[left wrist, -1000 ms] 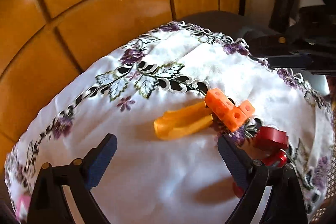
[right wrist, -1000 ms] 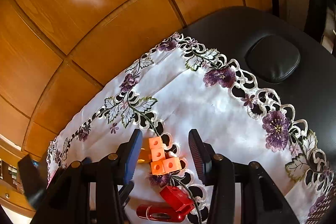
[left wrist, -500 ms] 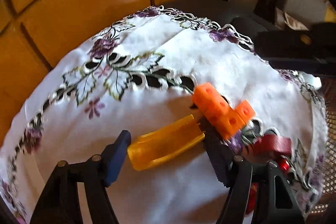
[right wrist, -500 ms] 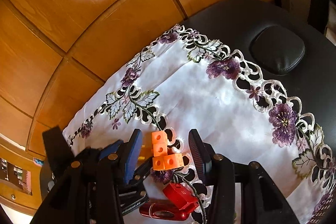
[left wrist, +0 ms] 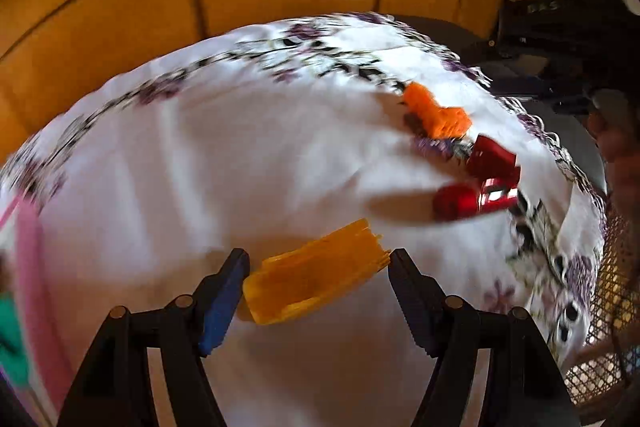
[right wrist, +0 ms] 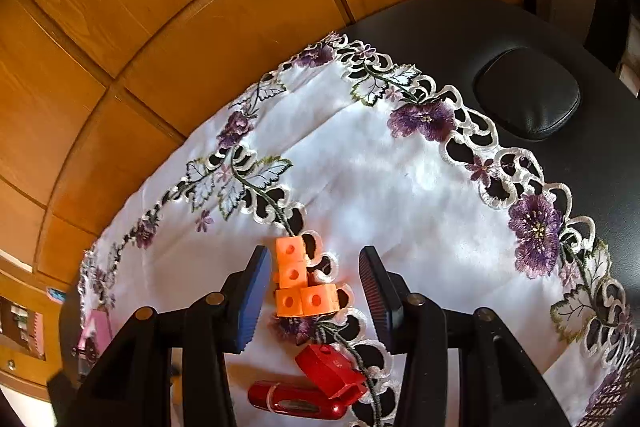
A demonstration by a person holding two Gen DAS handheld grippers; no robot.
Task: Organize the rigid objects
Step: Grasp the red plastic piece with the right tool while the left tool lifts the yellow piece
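Observation:
My left gripper (left wrist: 318,291) is shut on a yellow-orange curved plastic piece (left wrist: 316,273), held lengthwise between the two fingers above the white embroidered cloth (left wrist: 200,167). An orange L-shaped block of joined cubes (right wrist: 300,285) lies on the cloth; it also shows in the left wrist view (left wrist: 438,115). My right gripper (right wrist: 316,291) is open, its fingers standing on either side of the orange block, apart from it. A red block (right wrist: 330,369) and a red cylinder-like piece (right wrist: 294,399) lie just nearer; they also show in the left wrist view (left wrist: 476,183).
The cloth covers a black padded surface (right wrist: 500,35) with a raised black cushion (right wrist: 528,103). Wooden panelled doors (right wrist: 180,7) stand behind. A pink object (left wrist: 26,255) lies at the cloth's left edge. A woven cane surface (left wrist: 612,307) is at the right.
My left gripper has closed on the yellow piece and carried it left and back, away from the orange block. The right gripper has barely moved.

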